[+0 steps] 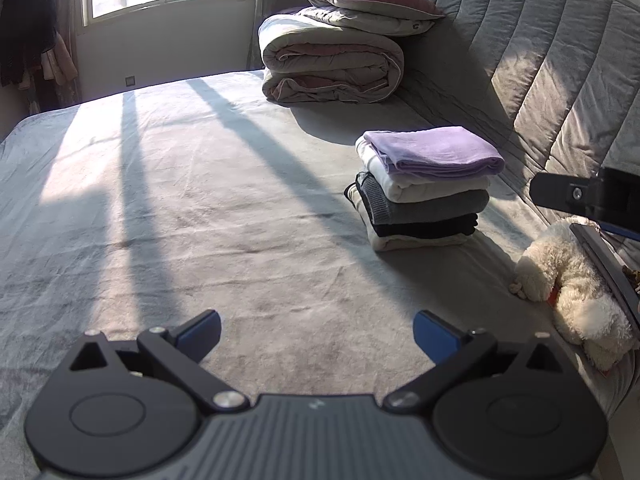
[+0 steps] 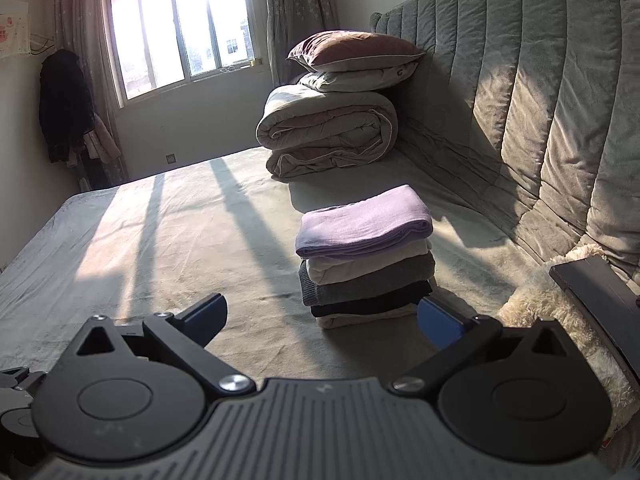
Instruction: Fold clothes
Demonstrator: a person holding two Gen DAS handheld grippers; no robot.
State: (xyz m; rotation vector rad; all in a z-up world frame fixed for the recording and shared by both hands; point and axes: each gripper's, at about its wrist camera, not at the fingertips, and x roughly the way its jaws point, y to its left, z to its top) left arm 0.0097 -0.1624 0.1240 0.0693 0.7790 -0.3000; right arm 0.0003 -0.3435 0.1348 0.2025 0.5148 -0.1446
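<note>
Both my grippers stand wide with nothing between the fingers: the left gripper (image 1: 316,334) hangs over bare grey bedsheet (image 1: 200,200), the right gripper (image 2: 322,318) just short of the stack of folded clothes (image 2: 366,258). That stack holds 5 pieces as far as I can count, a lilac top (image 2: 364,222) uppermost, sitting on the bed near the padded headboard (image 2: 540,120). I judge the risk is the right gripper's right finger, close to the stack's bottom corner: a careless sweep could nudge the pile askew or drag the lowest layer out (soft knits slide easily). No unfolded garment shows, so I can't tell where the next piece is. A fluffy white plush toy (image 1: 572,280) and a dark flat object crowd the right side; the rolled quilt (image 2: 332,136) with 2 pillows blocks the far corner.
</note>
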